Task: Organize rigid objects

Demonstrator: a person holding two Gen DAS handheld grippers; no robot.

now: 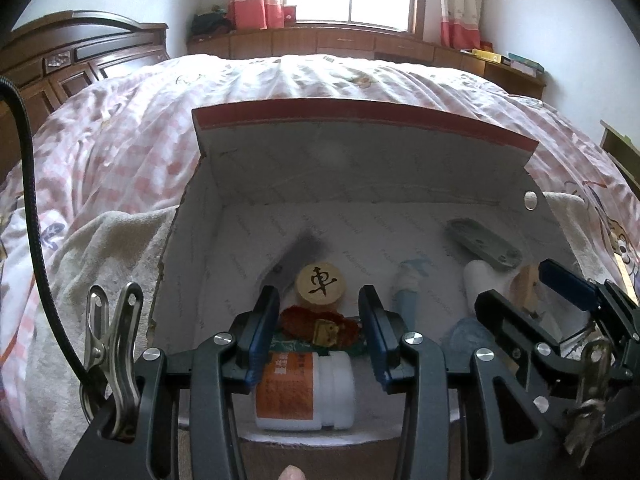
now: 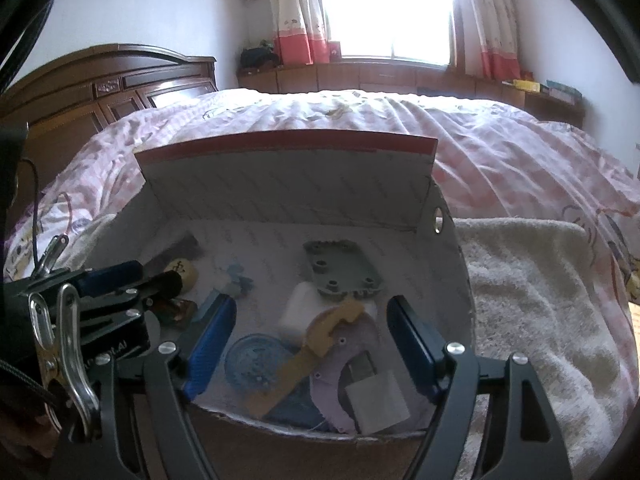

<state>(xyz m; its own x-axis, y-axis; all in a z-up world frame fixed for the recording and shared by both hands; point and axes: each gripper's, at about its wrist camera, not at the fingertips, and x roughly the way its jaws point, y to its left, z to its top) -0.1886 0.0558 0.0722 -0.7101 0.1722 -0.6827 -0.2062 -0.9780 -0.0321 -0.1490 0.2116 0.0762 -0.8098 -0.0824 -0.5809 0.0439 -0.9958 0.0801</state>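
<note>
An open cardboard box [image 1: 360, 168] [image 2: 280, 184] stands on the bed and holds several rigid objects. My left gripper [image 1: 319, 308] is open above a wooden chess piece [image 1: 321, 283], a red-brown piece [image 1: 320, 326] and a white bottle with an orange label [image 1: 304, 392]. My right gripper [image 2: 310, 320] is open above a tan wrench-shaped part [image 2: 320, 332], a lilac plate [image 2: 356, 360], a white block [image 2: 376, 404] and a blue disc [image 2: 256, 364]. A grey plate [image 2: 340, 268] [image 1: 484, 244] lies farther back. Both grippers are empty.
The box rests on a cream towel [image 2: 540, 300] [image 1: 100, 248] over a pink checked bedspread [image 1: 120, 140]. A dark wooden headboard [image 2: 100, 84] is at the left; a window with curtains [image 2: 388, 12] is behind the bed.
</note>
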